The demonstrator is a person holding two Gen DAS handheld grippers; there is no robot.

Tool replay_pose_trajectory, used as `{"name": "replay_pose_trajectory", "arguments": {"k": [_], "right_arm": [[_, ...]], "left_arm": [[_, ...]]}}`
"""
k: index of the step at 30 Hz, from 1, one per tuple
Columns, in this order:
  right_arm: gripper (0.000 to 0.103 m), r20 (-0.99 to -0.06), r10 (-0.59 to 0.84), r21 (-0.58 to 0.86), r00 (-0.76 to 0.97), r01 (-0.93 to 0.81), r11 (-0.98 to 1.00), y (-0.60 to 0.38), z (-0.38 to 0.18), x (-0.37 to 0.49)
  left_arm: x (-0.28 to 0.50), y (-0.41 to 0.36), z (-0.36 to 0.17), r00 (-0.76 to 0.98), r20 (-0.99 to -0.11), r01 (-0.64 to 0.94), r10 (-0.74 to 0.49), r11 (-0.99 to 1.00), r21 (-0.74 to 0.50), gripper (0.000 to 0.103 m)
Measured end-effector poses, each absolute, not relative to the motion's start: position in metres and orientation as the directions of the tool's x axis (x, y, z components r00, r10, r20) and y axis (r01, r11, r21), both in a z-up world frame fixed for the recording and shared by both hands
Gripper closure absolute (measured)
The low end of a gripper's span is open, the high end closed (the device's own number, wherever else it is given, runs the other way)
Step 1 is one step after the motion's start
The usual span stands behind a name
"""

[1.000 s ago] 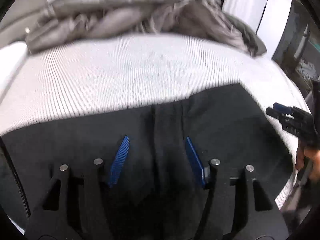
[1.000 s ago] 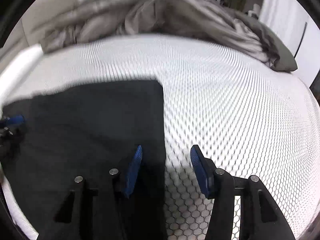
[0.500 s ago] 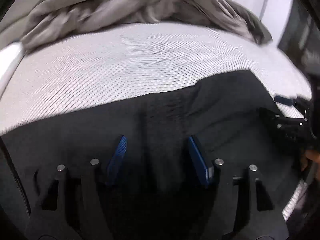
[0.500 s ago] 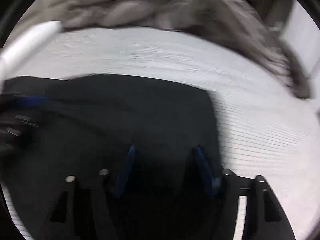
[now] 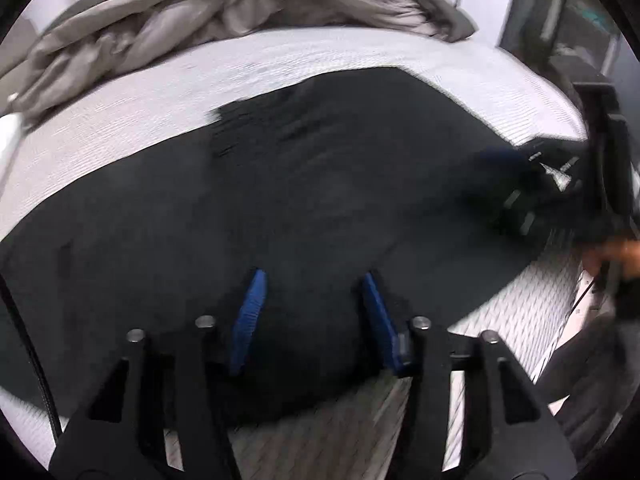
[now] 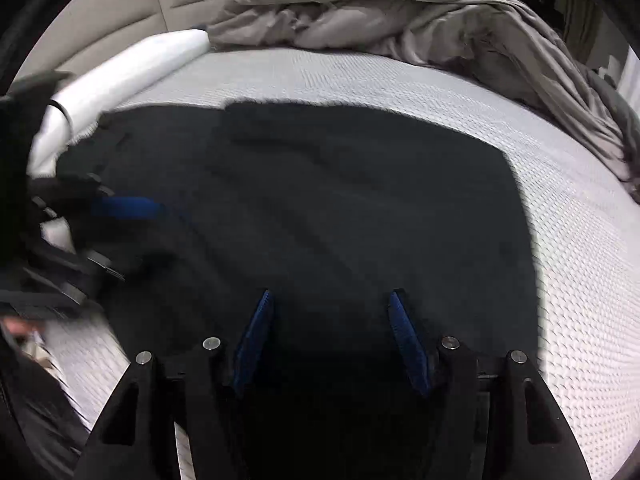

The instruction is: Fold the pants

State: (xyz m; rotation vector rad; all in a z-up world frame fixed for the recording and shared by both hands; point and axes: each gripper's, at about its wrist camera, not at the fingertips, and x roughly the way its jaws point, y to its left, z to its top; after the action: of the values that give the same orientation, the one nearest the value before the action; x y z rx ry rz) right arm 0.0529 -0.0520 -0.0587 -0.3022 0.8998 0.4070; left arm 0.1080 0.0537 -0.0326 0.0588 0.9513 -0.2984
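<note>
Black pants (image 5: pixel 320 168) lie spread across a white textured mattress (image 5: pixel 160 100). My left gripper (image 5: pixel 313 276) hovers over their near edge with its blue pads apart. Its jaws are opening a little, with flat black cloth under the gap. At the right of this view, the right gripper (image 5: pixel 520 184) shows as a blur over the pants. In the right wrist view my right gripper (image 6: pixel 331 293) is over the pants (image 6: pixel 340 200). Its jaws are closing, the pads stand apart and press on nothing I can see. The left gripper (image 6: pixel 120 208) is blurred at the left.
A crumpled grey duvet (image 6: pixel 400 12) is heaped along the far side of the mattress (image 6: pixel 580 280). A white bolster (image 6: pixel 132 68) and a beige headboard (image 6: pixel 120 12) are at the far left. A person's hand (image 5: pixel 624 252) shows at the right edge. Dark furniture stands beyond the bed.
My right gripper has shifted left from the pants' right edge to over the cloth. My left gripper has moved toward the pants' near edge. The two grippers are closer together.
</note>
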Motion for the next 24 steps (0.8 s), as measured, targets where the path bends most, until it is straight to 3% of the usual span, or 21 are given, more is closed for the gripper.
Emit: {"name": "replay_pose_trajectory", "arguments": {"k": [1, 3, 5, 6, 8, 9, 10, 15, 20, 22, 24], "right_arm": [[0.041, -0.802, 0.174, -0.109, 0.571, -0.426, 0.898, -0.064, -0.057, 0.055], [0.04, -0.785, 0.106, -0.133, 0.61, -0.333, 0.933, -0.101, -0.05, 0.05], [0.04, -0.772, 0.104, -0.081, 0.628, -0.259, 0.962, -0.13, -0.044, 0.05], [0.039, -0.764, 0.143, -0.004, 0.63, -0.226, 0.974, -0.146, -0.04, 0.047], [0.029, -0.744, 0.242, 0.133, 0.623, -0.217, 0.967, -0.161, -0.033, 0.042], [0.019, -0.729, 0.297, 0.201, 0.617, -0.221, 0.954, -0.166, -0.033, 0.039], [0.017, -0.714, 0.35, 0.264, 0.606, -0.23, 0.937, -0.169, -0.031, 0.037], [0.016, -0.711, 0.496, 0.462, 0.498, -0.2, 0.864, -0.184, -0.044, 0.048], [0.018, -0.67, 0.58, 0.586, 0.463, -0.15, 0.796, -0.208, -0.062, 0.069], [0.03, -0.645, 0.601, 0.618, 0.473, -0.139, 0.773, -0.211, -0.063, 0.073], [0.06, -0.603, 0.655, 0.669, 0.455, -0.158, 0.726, -0.205, -0.068, 0.083]], "left_arm": [[0.103, 0.065, -0.03, 0.536, -0.808, 0.26, -0.243, 0.959, -0.116, 0.04], [0.09, 0.095, -0.019, 0.558, -0.789, 0.19, -0.258, 0.965, -0.181, 0.04], [0.08, 0.128, -0.008, 0.615, -0.768, 0.067, -0.181, 0.982, -0.178, 0.04], [0.074, 0.147, -0.003, 0.638, -0.752, 0.008, -0.165, 0.978, -0.208, 0.036], [0.061, 0.179, 0.002, 0.665, -0.736, -0.106, -0.126, 0.96, -0.26, 0.031], [0.055, 0.198, 0.003, 0.678, -0.73, -0.183, -0.088, 0.941, -0.283, 0.029], [0.048, 0.217, 0.001, 0.681, -0.73, -0.266, -0.047, 0.914, -0.308, 0.026], [0.038, 0.277, -0.032, 0.62, -0.783, -0.484, -0.043, 0.765, -0.425, 0.025], [0.038, 0.296, -0.066, 0.608, -0.786, -0.554, -0.113, 0.648, -0.522, 0.026], [0.037, 0.302, -0.068, 0.647, -0.753, -0.565, -0.12, 0.588, -0.579, 0.026], [0.033, 0.306, -0.069, 0.665, -0.736, -0.568, -0.125, 0.555, -0.608, 0.026]]}}
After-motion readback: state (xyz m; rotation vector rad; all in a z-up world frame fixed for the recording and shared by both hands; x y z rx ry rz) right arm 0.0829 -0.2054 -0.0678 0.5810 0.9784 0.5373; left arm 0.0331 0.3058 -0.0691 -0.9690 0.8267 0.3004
